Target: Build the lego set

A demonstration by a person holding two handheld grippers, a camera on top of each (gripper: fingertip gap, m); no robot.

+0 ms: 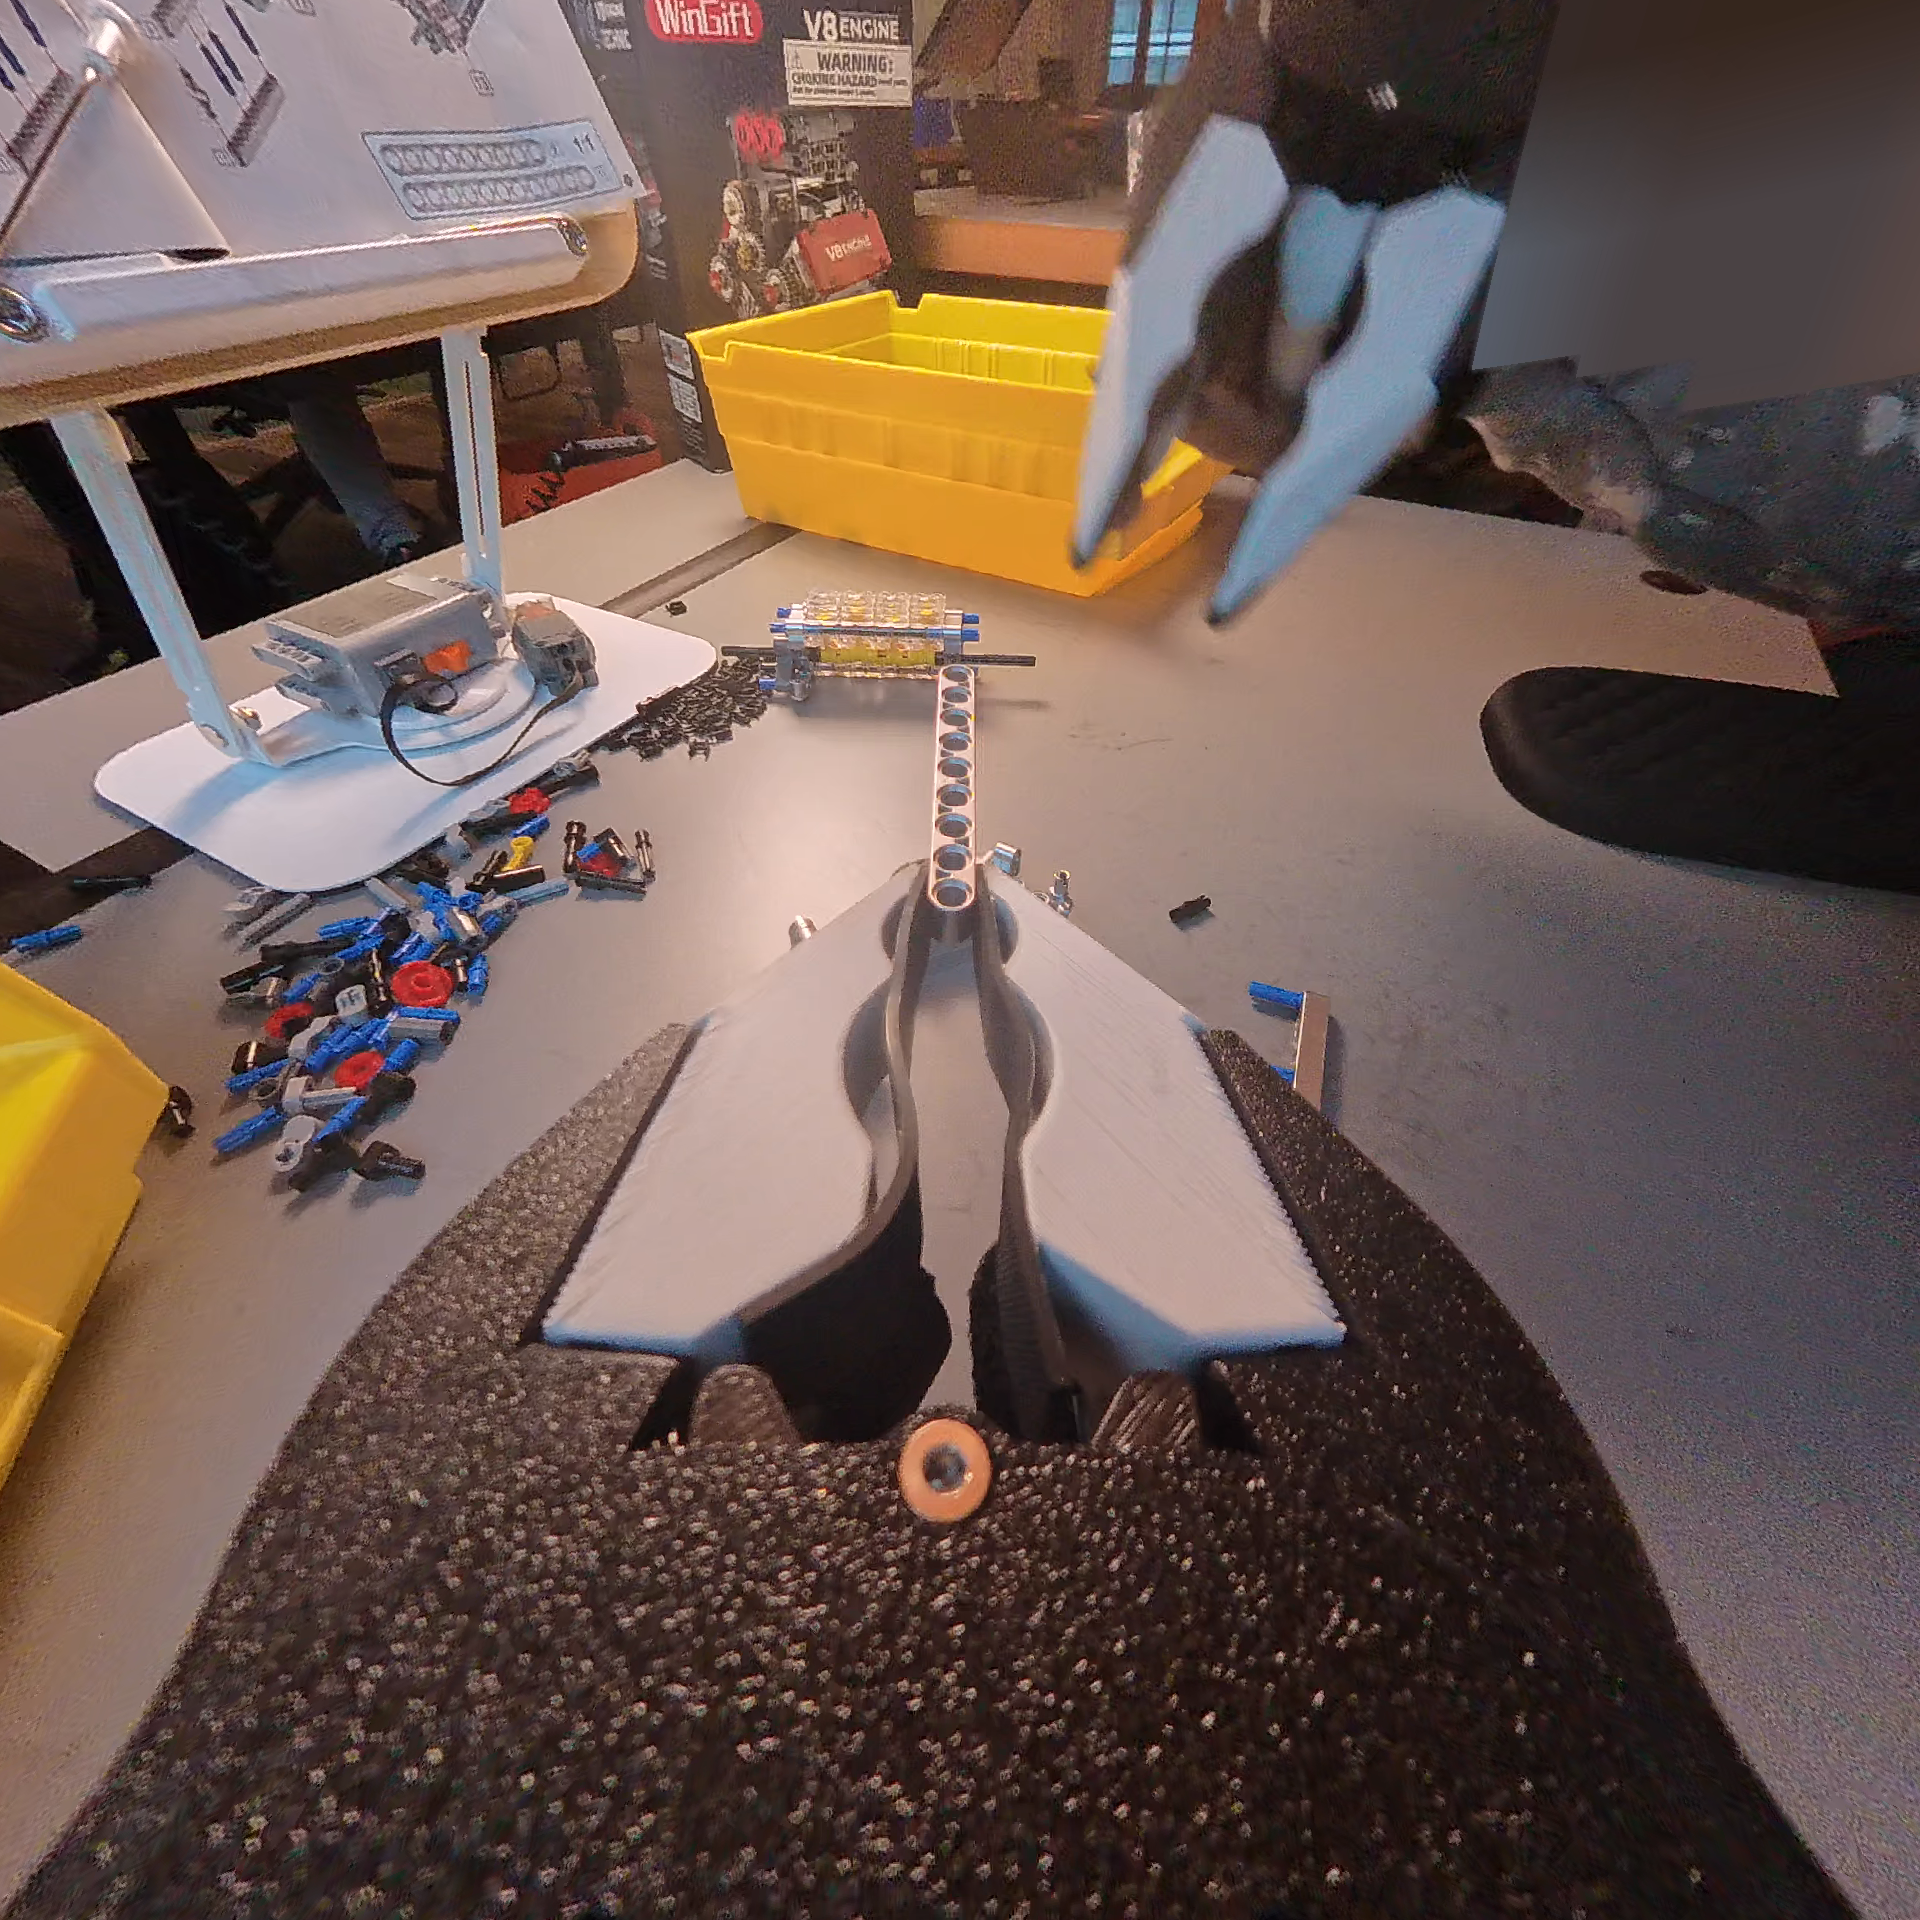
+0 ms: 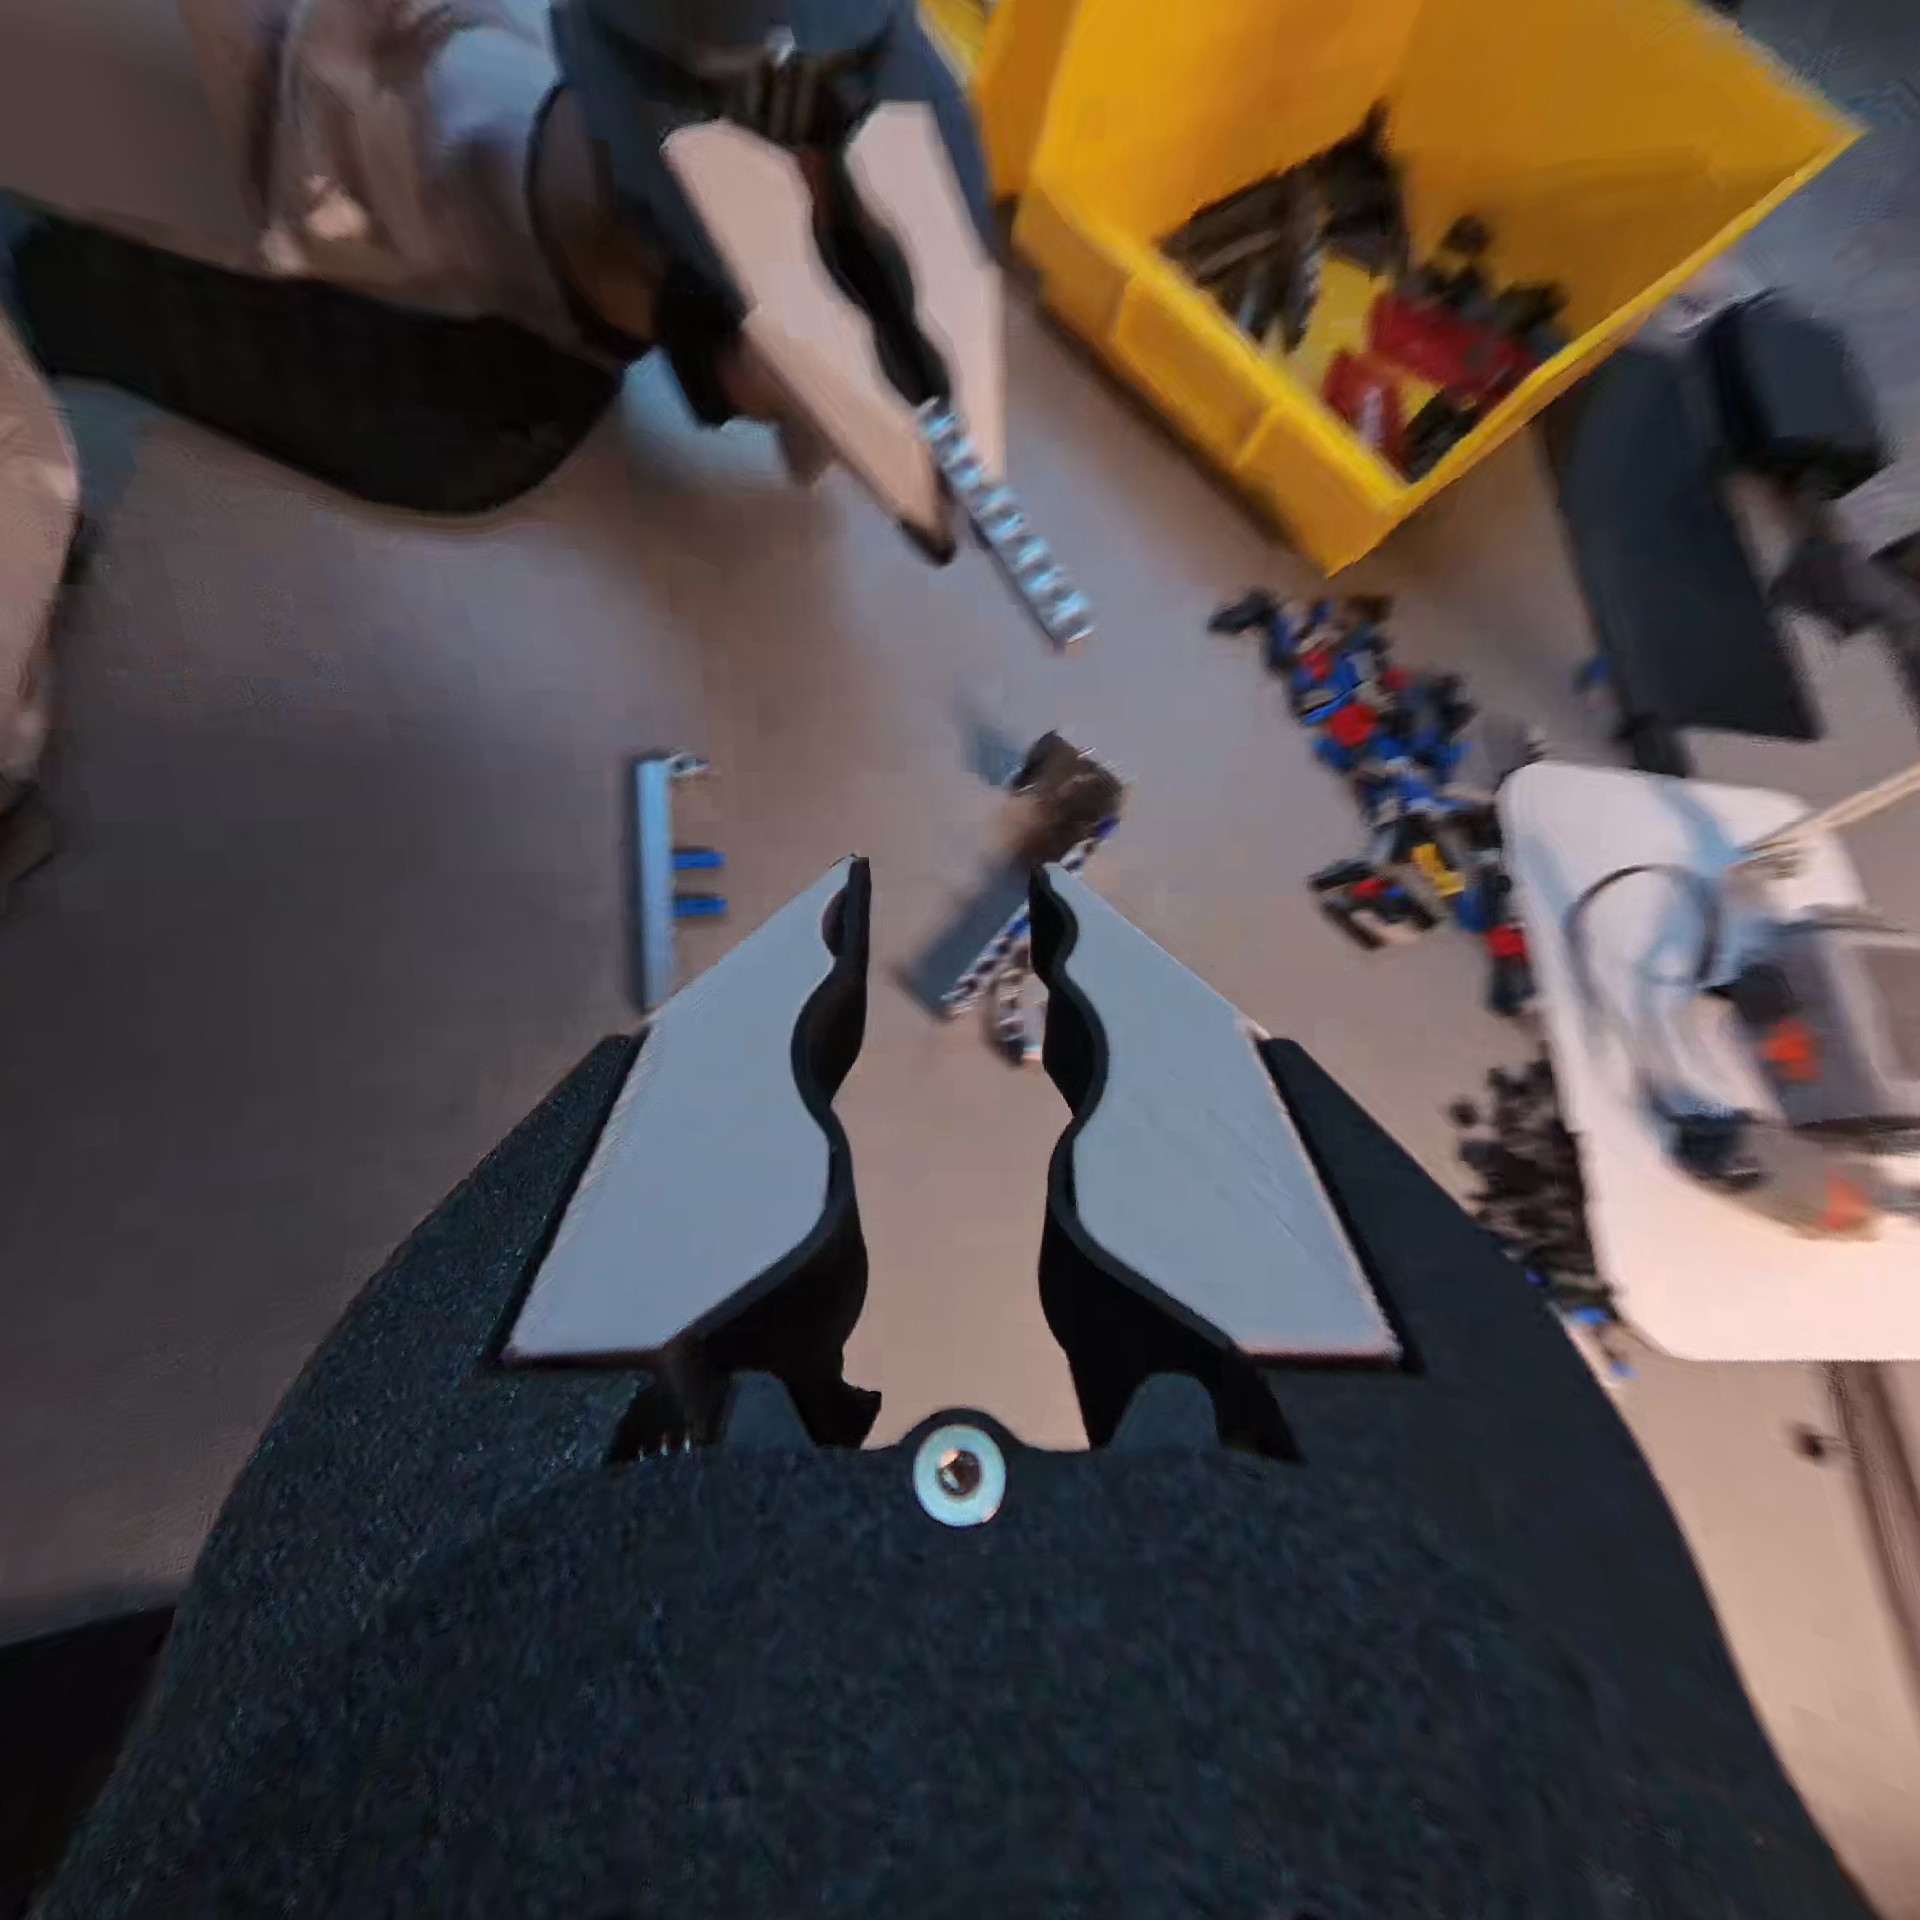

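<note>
the left gripper point(image 1: 951, 902) pinches one end of a long grey perforated plastic beam point(image 1: 956, 774), held out above the grey table point(image 1: 1455, 1143). the right gripper point(image 2: 948, 881), jaws parted and empty, hovers over a small blurred brick assembly point(image 2: 1023, 873). judging by this, a firm, level pinch keeps the beam steady.

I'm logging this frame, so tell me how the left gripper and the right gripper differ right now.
The left gripper is shut on a long grey holed beam; the right gripper is open and holds nothing. The left gripper sits low over the table; the right gripper hangs higher, pointing down. Both have pale fingers with black pads.
</note>
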